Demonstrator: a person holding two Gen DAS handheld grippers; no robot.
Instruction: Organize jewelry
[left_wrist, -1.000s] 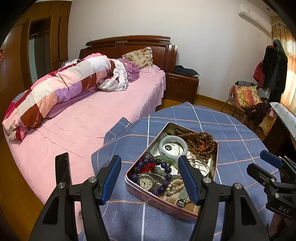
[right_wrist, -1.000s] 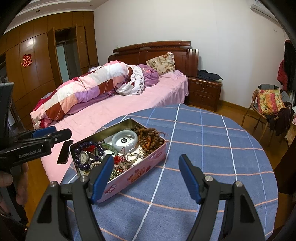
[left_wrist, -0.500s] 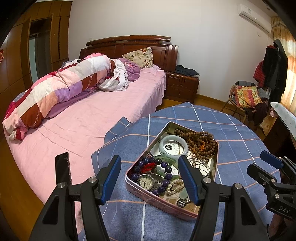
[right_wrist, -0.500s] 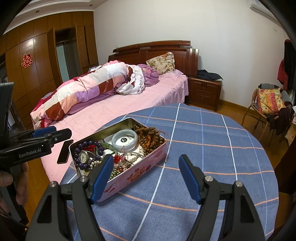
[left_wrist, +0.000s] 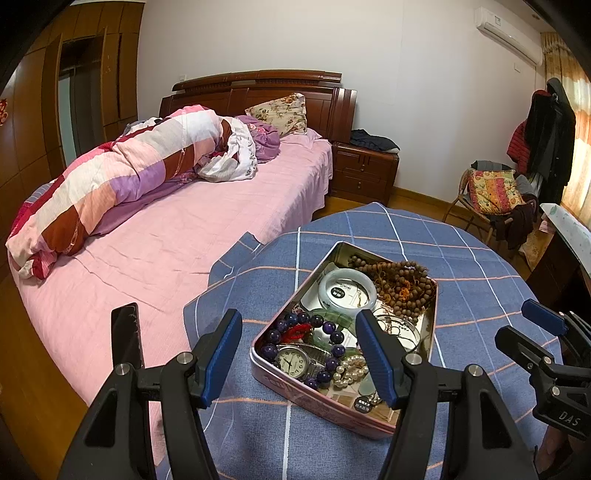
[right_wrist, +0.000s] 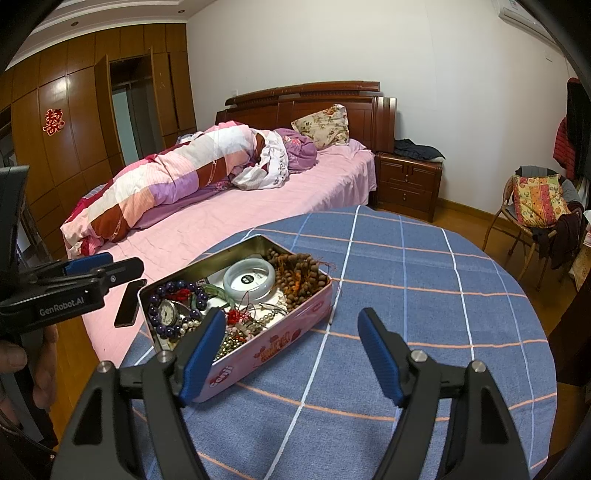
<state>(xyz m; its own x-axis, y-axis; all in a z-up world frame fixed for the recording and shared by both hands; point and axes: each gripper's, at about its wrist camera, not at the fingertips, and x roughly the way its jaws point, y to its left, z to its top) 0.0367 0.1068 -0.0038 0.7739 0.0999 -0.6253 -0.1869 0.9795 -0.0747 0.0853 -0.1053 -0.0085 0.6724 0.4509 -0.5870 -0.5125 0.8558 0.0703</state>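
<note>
Change since the earlier frames: next to none; both my claws hold their hover and the tin sits where it sat

Item: pink tin (left_wrist: 325, 402), lidless, on the blue checked table (right_wrist: 424, 280), near the edge facing the bed (left_wrist: 177, 236). Contents, heaped together: wristwatch (left_wrist: 291, 360) ringed by purple beads (left_wrist: 334, 338), pearl strand (left_wrist: 347, 369), pale bangle (left_wrist: 347, 291), brown wooden beads (left_wrist: 404, 286). Whether this heap is sorted or awaiting sorting, I cannot judge.

Left claw (left_wrist: 299, 356): jaws apart, empty, raised over the tin's near end; the watch lies straight ahead between the blue pads. The tin's long axis runs away from it, up and to the right.

Right claw (right_wrist: 291, 354): jaws apart, empty; the tin lies off to its left, mostly bare cloth ahead.

Nearer hand: the left
</note>
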